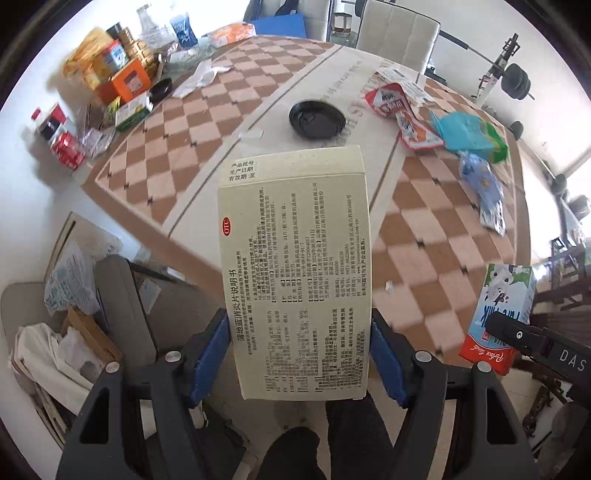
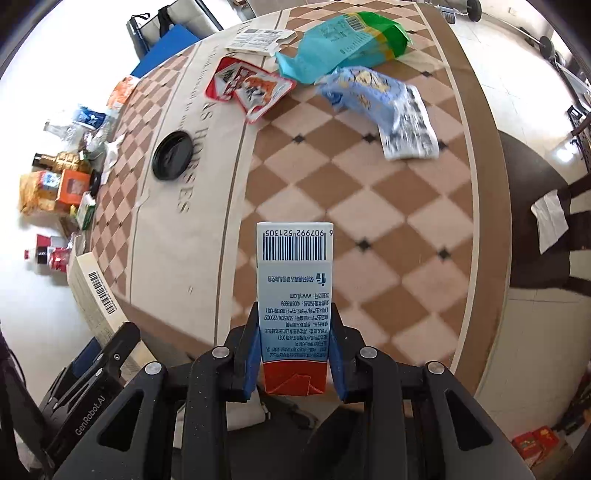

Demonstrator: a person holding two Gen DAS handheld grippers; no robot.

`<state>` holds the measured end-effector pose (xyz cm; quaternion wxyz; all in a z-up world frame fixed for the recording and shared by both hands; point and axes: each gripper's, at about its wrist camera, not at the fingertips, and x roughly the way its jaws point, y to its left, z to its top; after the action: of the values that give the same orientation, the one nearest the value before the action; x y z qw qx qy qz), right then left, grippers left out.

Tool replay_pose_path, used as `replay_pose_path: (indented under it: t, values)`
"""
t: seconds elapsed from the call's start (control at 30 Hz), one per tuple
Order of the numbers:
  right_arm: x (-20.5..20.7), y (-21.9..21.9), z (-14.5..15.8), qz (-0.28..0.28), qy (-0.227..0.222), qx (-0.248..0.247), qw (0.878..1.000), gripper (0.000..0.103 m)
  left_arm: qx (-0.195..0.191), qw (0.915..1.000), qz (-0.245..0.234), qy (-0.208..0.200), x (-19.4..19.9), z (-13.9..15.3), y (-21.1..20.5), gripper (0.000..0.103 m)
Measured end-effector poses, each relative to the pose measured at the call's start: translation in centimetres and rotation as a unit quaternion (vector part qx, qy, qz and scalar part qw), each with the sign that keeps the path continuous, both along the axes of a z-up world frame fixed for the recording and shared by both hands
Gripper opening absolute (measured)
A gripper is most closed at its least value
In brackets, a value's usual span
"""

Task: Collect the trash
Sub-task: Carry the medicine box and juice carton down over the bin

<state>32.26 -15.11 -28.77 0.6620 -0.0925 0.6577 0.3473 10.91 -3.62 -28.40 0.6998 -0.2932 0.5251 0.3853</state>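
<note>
My left gripper (image 1: 297, 332) is shut on a cream medicine box (image 1: 295, 273) printed with Chinese text, held above the near edge of the checkered table (image 1: 207, 122). My right gripper (image 2: 294, 336) is shut on a blue, white and red milk carton (image 2: 294, 291), which also shows in the left wrist view (image 1: 498, 317). The medicine box shows at the left of the right wrist view (image 2: 94, 295). On the table lie a black lid (image 2: 172, 155), a red snack wrapper (image 2: 247, 86), a teal and green bag (image 2: 343, 40) and a blue bag (image 2: 384, 99).
A heap of boxes, bottles and wrappers (image 1: 114, 74) sits at the table's far left, with a red can (image 1: 68, 149). A white chair (image 1: 399, 33) stands behind the table. Bags and paper (image 1: 62, 332) lie on the floor at the left. A dark chair (image 2: 546, 229) stands at the right.
</note>
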Motion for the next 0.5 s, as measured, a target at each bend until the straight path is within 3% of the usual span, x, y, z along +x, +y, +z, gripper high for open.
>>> replay_pose_path:
  t: [0.13,0.23,0.37,0.5]
  values:
    - [-5.3,-3.9,-1.4,0.013,0.014,0.001,1.0,0.033,-0.039,0.9992,-0.004,0.001,-4.8,-2.3,-2.6,0.07]
    - [-9.1,-6.5,-4.1,0.028,0.038,-0.018,0.999,0.033,-0.088,0.996,0.002,0.012,-8.0,-5.9,-3.7,0.07]
    - [-13.1,-8.7,-8.9,0.049,0.073,-0.051,0.995,0.033,-0.143,0.9892,0.023,0.026,-10.3,-12.6,-4.0,0.07]
    - [-15.4,-9.2,-15.9,0.064,0.091,-0.089,0.99,0.033,-0.186,0.9814,0.036,0.033,-10.7,-20.1,-3.5,0.07]
